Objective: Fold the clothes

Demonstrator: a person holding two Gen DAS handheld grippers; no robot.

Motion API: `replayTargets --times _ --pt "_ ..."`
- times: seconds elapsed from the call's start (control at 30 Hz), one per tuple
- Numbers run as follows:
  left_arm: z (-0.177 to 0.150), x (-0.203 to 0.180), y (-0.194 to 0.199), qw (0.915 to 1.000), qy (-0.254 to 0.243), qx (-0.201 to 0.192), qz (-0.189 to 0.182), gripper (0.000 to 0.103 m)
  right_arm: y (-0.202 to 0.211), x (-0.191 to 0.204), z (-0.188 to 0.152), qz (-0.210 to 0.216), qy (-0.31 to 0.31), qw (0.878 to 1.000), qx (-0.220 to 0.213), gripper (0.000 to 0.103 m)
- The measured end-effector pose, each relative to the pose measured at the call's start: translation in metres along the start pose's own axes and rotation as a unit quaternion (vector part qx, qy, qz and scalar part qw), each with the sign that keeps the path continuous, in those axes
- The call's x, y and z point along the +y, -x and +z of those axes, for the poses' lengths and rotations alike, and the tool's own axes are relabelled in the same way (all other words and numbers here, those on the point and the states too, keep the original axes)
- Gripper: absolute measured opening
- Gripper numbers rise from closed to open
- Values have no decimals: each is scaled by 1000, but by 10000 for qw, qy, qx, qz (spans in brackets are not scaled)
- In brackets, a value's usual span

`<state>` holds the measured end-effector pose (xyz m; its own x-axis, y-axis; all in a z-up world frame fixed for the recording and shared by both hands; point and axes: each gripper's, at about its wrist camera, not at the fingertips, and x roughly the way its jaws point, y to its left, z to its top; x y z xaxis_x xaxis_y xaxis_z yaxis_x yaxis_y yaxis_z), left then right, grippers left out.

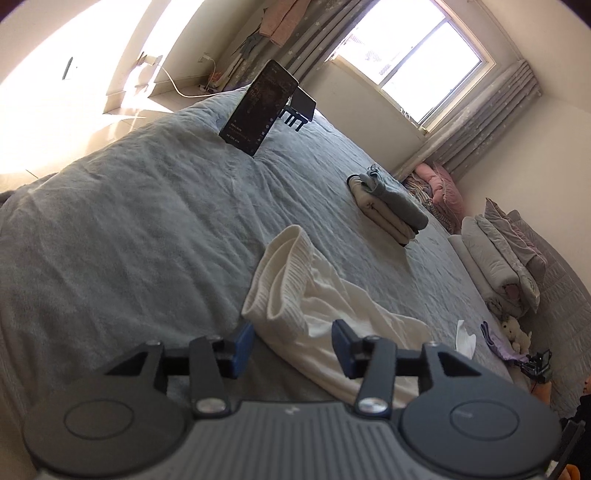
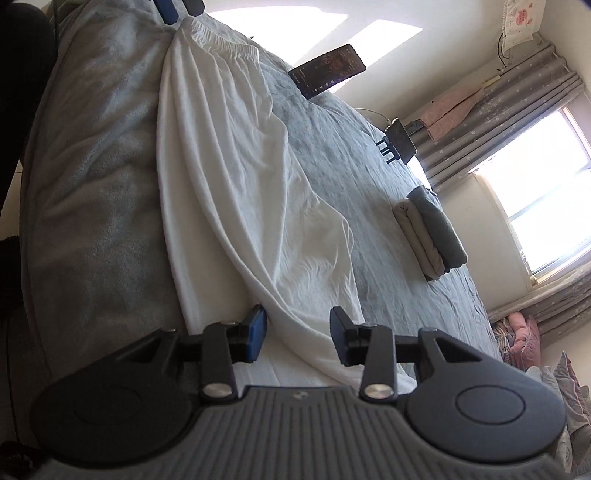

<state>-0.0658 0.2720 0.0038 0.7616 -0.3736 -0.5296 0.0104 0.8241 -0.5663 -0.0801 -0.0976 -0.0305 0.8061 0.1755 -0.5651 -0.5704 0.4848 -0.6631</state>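
A white garment with a ribbed elastic waistband (image 1: 291, 288) lies stretched along the grey bed (image 1: 147, 206). My left gripper (image 1: 291, 345) is open, its blue pads either side of the waistband end. In the right wrist view the same white garment (image 2: 251, 206) runs away from me in long folds. My right gripper (image 2: 299, 338) is open over the garment's near hem, with cloth between the spread fingers. The left gripper's blue fingertips (image 2: 168, 9) show at the garment's far end.
A folded cream and grey stack (image 1: 391, 206) (image 2: 430, 232) rests further along the bed. A phone on a stand (image 1: 258, 107) (image 2: 327, 70) rises over the bed, with a second device (image 1: 303, 107) behind it. Rolled bedding (image 1: 498, 258) and pillows lie by the wall.
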Motion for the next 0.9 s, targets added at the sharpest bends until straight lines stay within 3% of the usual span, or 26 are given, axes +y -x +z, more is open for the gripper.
replayTargets --times 0.13,0.3,0.57,0.9 --pt "3 -22 4 9994 -336 -47 -50 49 2 -25 -9 270 -752 9967 121 40" --pt "0 -65 -10 9931 -1134 220 -217 50 -5 -55 -22 328 -1567 9866 301 40" --pt "-11 -119 -54 9743 -2012 785 -637 50 -21 -94 -42 84 -2479 9673 521 40" --pt "-50 -179 -122 9473 -2358 1579 -1487 48 -48 -137 -72 6 -3667 9268 809 40"
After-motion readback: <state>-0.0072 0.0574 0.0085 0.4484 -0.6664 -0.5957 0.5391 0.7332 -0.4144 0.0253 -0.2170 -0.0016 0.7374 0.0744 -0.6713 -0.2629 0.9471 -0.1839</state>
